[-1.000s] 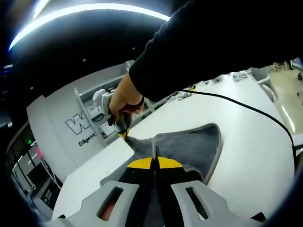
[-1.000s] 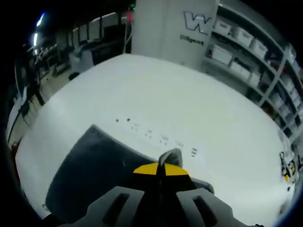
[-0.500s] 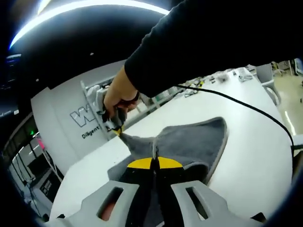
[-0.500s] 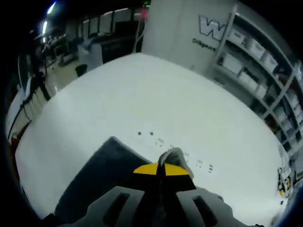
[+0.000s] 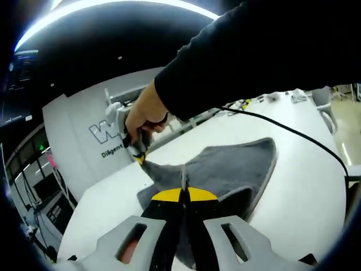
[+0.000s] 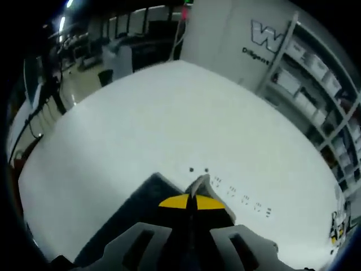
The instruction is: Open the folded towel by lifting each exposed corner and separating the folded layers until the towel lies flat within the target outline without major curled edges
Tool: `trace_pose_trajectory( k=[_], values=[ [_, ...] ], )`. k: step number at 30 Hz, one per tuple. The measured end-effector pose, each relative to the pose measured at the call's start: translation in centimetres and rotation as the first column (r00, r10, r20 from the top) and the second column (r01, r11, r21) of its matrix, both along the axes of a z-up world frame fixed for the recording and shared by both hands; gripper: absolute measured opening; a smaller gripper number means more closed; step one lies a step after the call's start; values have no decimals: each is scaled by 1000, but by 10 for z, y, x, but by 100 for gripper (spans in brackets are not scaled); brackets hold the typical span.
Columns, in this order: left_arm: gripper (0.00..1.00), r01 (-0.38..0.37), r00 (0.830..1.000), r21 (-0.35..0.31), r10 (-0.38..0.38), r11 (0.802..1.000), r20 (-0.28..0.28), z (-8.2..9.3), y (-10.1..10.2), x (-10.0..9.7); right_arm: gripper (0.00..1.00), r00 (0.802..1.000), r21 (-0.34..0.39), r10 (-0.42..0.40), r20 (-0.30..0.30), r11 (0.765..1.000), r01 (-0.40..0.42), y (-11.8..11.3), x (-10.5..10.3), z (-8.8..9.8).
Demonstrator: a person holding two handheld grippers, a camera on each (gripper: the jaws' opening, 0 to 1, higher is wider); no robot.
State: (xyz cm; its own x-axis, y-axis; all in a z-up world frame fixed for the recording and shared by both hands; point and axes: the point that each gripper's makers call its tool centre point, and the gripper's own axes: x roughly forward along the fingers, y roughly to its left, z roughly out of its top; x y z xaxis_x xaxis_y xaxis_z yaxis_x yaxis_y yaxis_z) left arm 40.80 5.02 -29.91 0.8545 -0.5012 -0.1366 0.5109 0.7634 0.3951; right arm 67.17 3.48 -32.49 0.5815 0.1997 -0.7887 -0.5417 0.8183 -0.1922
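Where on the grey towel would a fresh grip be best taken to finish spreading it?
Probably the towel's far free corner, approached from the open table side: its pale hem lies exposed there. Both hand-held grippers, left and right, are pinching other corners.

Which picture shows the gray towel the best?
The left gripper view: the towel spreads across the white table, with the right gripper pinching one corner. The right gripper view shows just a dark patch and a pinched corner.
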Motion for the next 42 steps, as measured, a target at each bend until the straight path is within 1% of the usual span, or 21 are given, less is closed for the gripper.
trace_pose_trajectory(
  k=[6,7,9,14,20,27,29,33,41,42],
  values=[
    [1,-32,999,-7,32,999,2,1,22,2,0,1000,-1,23,0,1000,-23,18,2,1],
    [1,-33,999,-7,33,999,3,1,23,2,0,1000,-2,24,0,1000,-24,19,2,1],
    [1,-46,999,-9,47,999,6,0,34,0,0,999,-3,35,0,999,-35,29,3,1],
    [1,-74,997,-14,74,997,7,0,52,0,0,998,-8,55,0,998,-55,47,5,0],
    [1,-116,993,-21,116,993,10,1,77,2,0,996,-7,86,4,996,-86,76,2,-2],
    [0,-145,989,-19,145,989,3,-4,98,2,0,994,-4,110,1,994,-110,108,1,-8],
    [0,-151,988,-10,151,988,12,-3,103,1,0,993,-1,116,2,993,-116,115,1,-8],
    [0,-174,985,-16,174,985,15,-2,121,0,0,991,-2,134,1,991,-134,129,0,-8],
    [0,-243,970,-22,243,970,0,-7,160,-1,0,986,-5,166,-2,986,-166,153,-3,-10],
    [0,-248,969,-24,248,968,-2,-7,162,-1,0,985,-5,170,-3,985,-170,156,-3,-12]
  ],
)
